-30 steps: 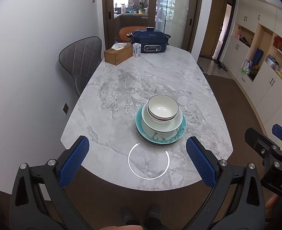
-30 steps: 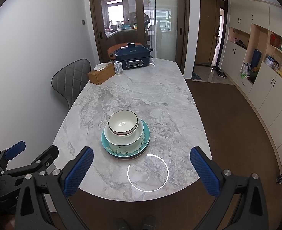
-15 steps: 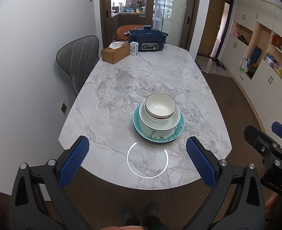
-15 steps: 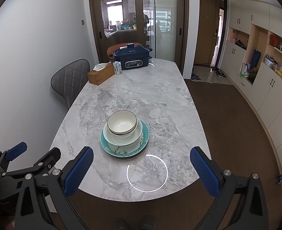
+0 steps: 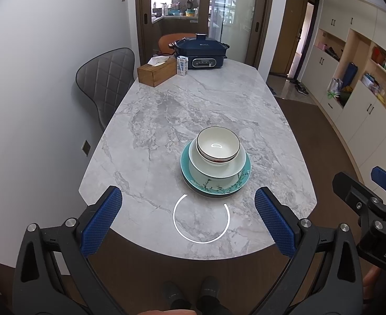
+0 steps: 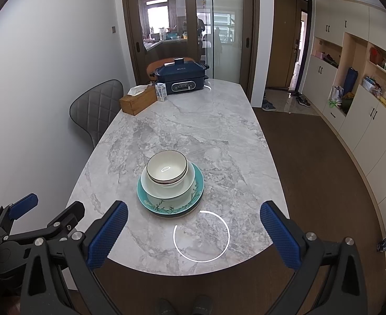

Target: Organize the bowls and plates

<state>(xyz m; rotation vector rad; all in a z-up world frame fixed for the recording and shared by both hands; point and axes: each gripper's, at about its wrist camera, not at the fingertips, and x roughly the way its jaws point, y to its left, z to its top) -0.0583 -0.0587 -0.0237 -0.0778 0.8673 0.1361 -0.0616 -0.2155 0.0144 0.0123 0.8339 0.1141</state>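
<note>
Stack sits near the front end of the marble table [image 5: 166, 110]: small white bowl [image 5: 217, 147] w/ a dark rim nested in a bigger white bowl [image 5: 216, 169], which sits on a teal plate [image 5: 241, 181] w/ a branch pattern. All three are touching and roughly centred on each other, small bowl a bit toward the far side.

Left gripper [image 5: 190, 221] hangs over the table's front edge, jaws wide apart, nothing in them. Right gripper [image 6: 194, 235] same deal, spread wide and empty, stack just ahead and a bit left of its centre. Neither touches the dishes.

Other stuff is all at the far end, well apart from the stack: wooden tissue box [image 5: 156, 72], small carton [image 5: 182, 65] just beside it, dark blue electric cooker [image 5: 200, 53] behind that. Grey quilted chair [image 5: 106, 81] on the left side of the table, orange chair back [image 6: 164, 64] behind the cooker. Cabinets w/ open shelves [image 6: 363, 78] along the right wall. Table surface btw grippers and stack is bare marble.
</note>
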